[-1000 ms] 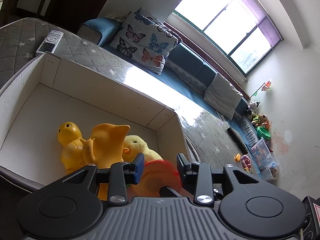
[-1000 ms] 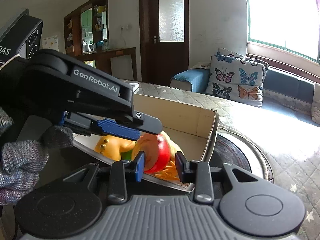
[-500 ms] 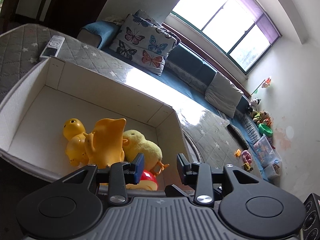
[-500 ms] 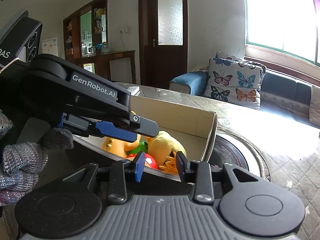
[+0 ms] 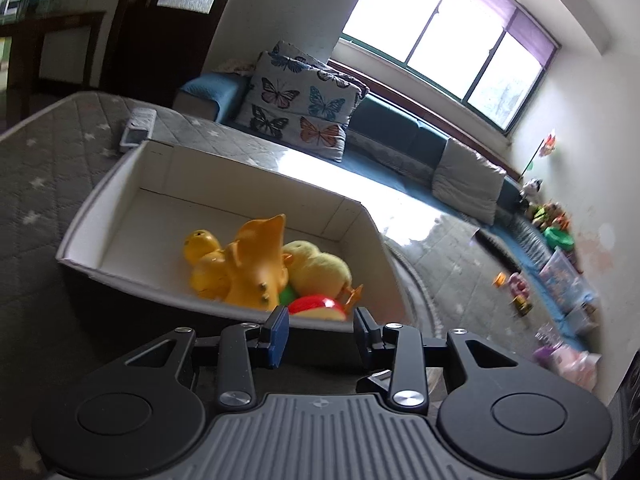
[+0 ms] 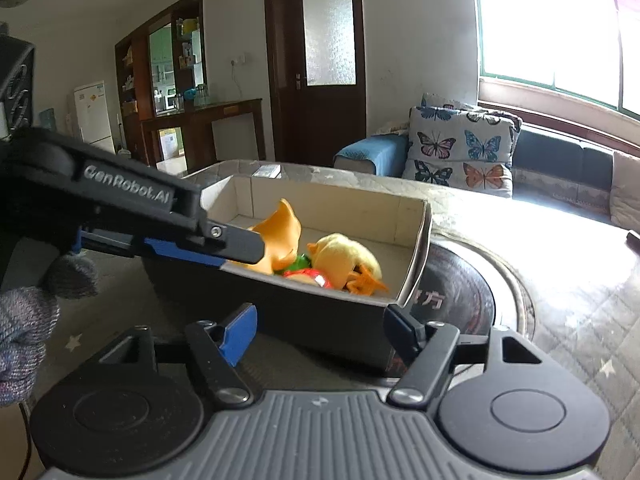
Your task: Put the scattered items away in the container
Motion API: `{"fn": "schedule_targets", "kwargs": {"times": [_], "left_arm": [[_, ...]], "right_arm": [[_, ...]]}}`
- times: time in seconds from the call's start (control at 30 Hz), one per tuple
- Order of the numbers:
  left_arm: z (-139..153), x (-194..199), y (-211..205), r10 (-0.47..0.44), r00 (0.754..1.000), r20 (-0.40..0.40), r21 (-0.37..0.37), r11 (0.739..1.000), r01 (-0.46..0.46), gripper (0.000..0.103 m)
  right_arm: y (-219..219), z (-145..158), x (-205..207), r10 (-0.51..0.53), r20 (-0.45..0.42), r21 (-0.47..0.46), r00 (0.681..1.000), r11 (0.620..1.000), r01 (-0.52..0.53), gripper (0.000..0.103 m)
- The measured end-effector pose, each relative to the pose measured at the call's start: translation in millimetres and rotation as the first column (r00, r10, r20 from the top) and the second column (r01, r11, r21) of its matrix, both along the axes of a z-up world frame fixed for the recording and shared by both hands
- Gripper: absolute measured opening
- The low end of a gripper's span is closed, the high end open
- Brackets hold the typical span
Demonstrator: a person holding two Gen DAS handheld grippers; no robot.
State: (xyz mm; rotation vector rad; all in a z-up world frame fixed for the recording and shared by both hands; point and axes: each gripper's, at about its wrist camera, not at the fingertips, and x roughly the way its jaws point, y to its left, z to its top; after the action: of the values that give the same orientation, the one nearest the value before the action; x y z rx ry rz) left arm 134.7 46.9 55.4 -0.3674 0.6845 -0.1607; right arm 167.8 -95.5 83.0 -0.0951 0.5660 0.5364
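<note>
A cardboard box, white inside, holds a yellow duck, an orange plastic toy, a yellow plush chick and a red apple toy. My left gripper hangs just before the box's near wall, jaws a little apart with nothing between them. It also shows side-on in the right wrist view as the left gripper, held by a gloved hand. My right gripper stands in front of the box; its jaws are opening and are empty. The apple lies by the chick.
The box rests on a grey quilted star-pattern cover and partly on a round black disc. A remote lies behind the box. A sofa with a butterfly cushion runs under the window; toys and bins crowd the far right.
The red apple has left my right gripper and now lies in the box. The right jaws have spread wide. Both grippers have drawn back from the box.
</note>
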Motion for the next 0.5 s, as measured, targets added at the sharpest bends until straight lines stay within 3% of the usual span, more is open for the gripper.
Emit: {"fn": "schedule_targets", "kwargs": {"times": [0.03, 0.1, 0.3, 0.5], "left_arm": [[-0.8, -3.7, -0.1, -0.001, 1.0, 0.001, 0.013, 1.0, 0.001, 0.038], [-3.2, -9.7, 0.7, -0.002, 1.0, -0.006, 0.022, 1.0, 0.002, 0.038], [-12.8, -23.0, 0.6, 0.006, 1.0, -0.028, 0.072, 0.997, -0.004, 0.038], [-21.1, -32.2, 1.3, 0.031, 0.998, -0.05, 0.12, 0.993, -0.025, 0.038]], "right_arm": [[0.5, -0.6, -1.9, -0.002, -0.006, 0.0, 1.0, 1.0, 0.002, 0.086], [1.9, -1.6, -4.9, -0.007, -0.013, -0.003, 1.0, 1.0, 0.007, 0.087], [2.0, -6.8, -13.5, -0.038, -0.026, -0.013, 0.999, 0.999, 0.038, 0.102], [1.3, -11.0, -18.2, -0.057, -0.044, -0.01, 0.997, 0.998, 0.057, 0.103]]}}
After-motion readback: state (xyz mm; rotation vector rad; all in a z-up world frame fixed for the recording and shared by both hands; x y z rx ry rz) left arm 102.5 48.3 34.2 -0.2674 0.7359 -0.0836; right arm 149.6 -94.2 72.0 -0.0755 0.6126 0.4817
